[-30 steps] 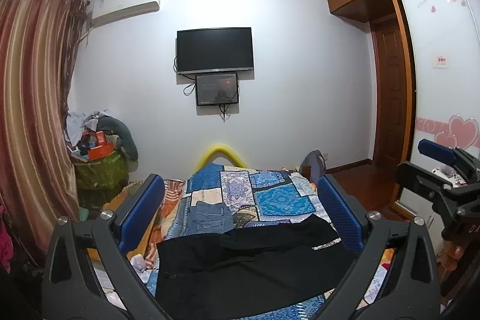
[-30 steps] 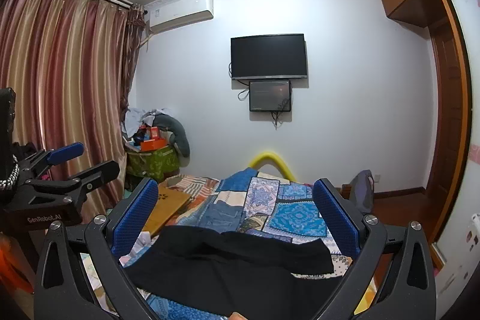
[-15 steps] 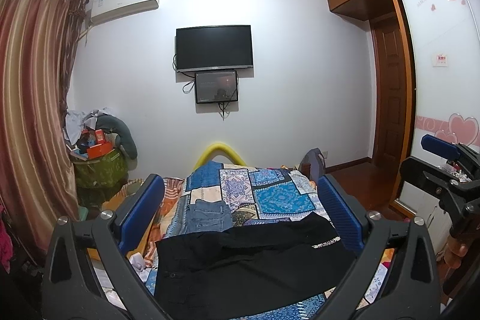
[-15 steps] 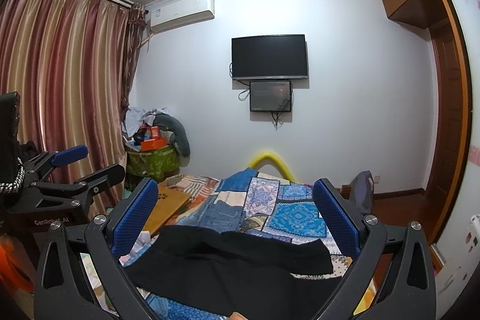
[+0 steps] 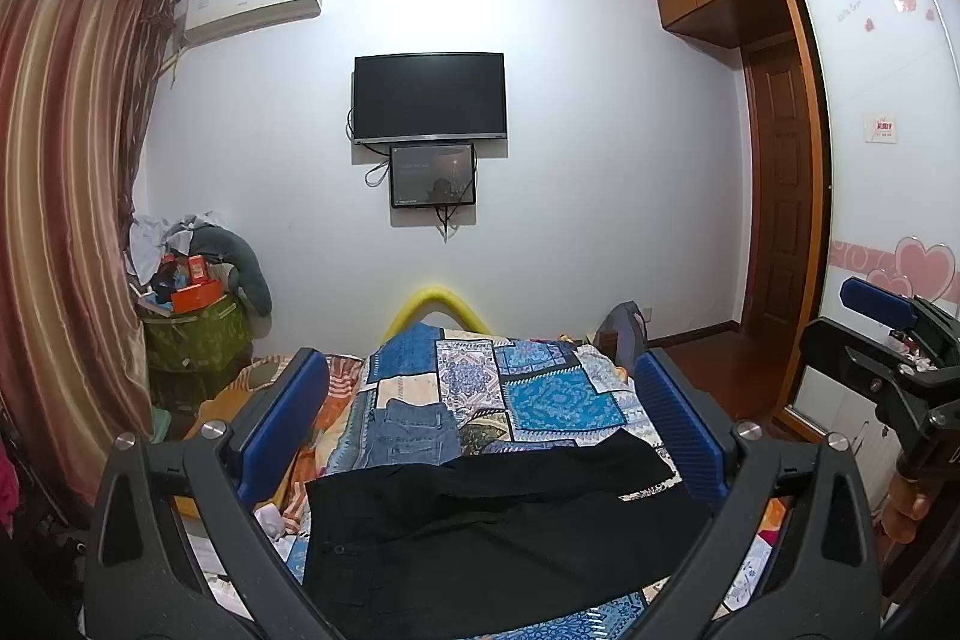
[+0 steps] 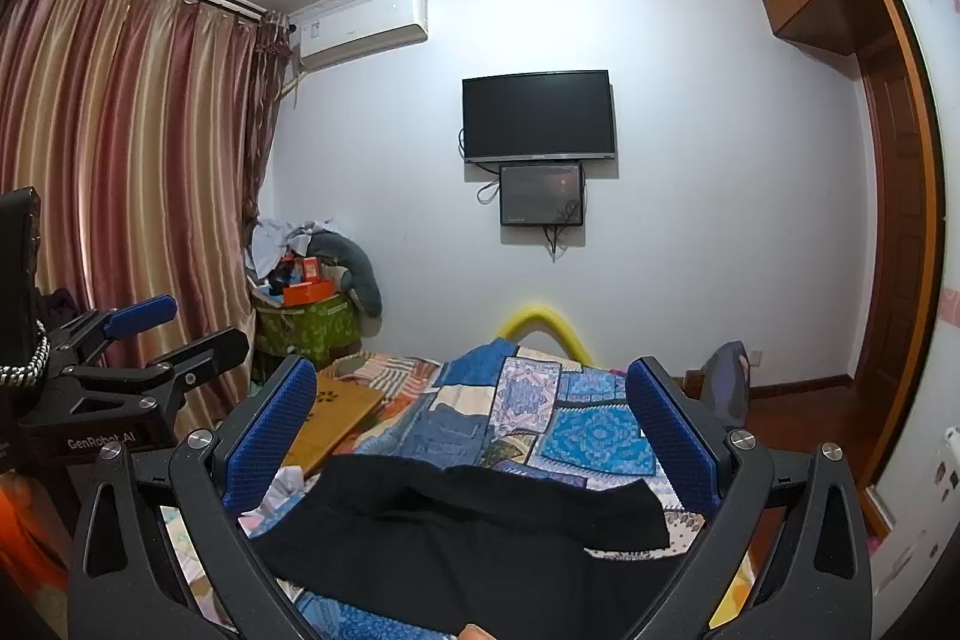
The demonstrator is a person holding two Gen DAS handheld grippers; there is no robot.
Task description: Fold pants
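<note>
Black pants [image 5: 492, 526] lie spread flat across the near end of a bed with a blue patchwork cover [image 5: 540, 388]; they also show in the right wrist view [image 6: 468, 526]. My left gripper [image 5: 480, 424] is open and empty, held above the pants. My right gripper [image 6: 468, 424] is open and empty too, above the pants. Each gripper shows at the edge of the other's view: the right one [image 5: 888, 340] and the left one [image 6: 150, 340].
Folded blue jeans [image 5: 414, 430] lie on the bed beyond the pants. A cluttered green bin [image 5: 192, 334] stands by striped curtains [image 6: 120, 172] on the left. A TV [image 5: 429, 97] hangs on the far wall. A wooden wardrobe and door [image 5: 786, 196] are on the right.
Both grippers have tilted up very slightly; the scene sits a little lower in view. The pants have not moved.
</note>
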